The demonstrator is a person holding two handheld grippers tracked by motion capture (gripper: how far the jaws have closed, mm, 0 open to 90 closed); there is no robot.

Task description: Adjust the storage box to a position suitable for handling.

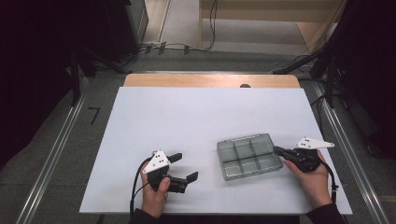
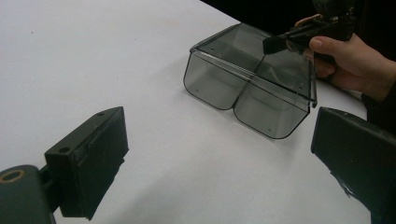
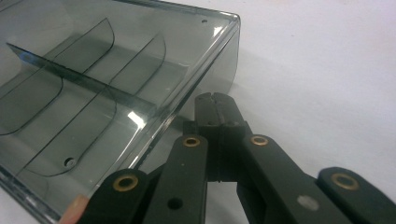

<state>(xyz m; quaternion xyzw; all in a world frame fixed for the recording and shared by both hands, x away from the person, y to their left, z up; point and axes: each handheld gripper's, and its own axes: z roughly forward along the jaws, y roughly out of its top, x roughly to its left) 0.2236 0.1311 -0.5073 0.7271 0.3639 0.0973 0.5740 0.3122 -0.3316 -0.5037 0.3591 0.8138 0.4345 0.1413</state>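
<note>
Right tongs [image 1: 279,150] clenched empty, touching the smoky clear-plastic divided tray [image 1: 249,156]; left tongs [image 1: 183,166] released, well apart. Nudge gently, keeping the tray flat.

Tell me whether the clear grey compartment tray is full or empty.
Empty: the clear grey compartment tray shows bare bottoms through every divided section.

Wooden table [image 1: 210,80] under flat white board [image 1: 187,121]; clear smoky plastic compartment tray [image 1: 249,156] lies on board, right of centre.

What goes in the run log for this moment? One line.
left gripper: open, off the box | right gripper: shut, tips at box edge | box: empty, on table
</note>
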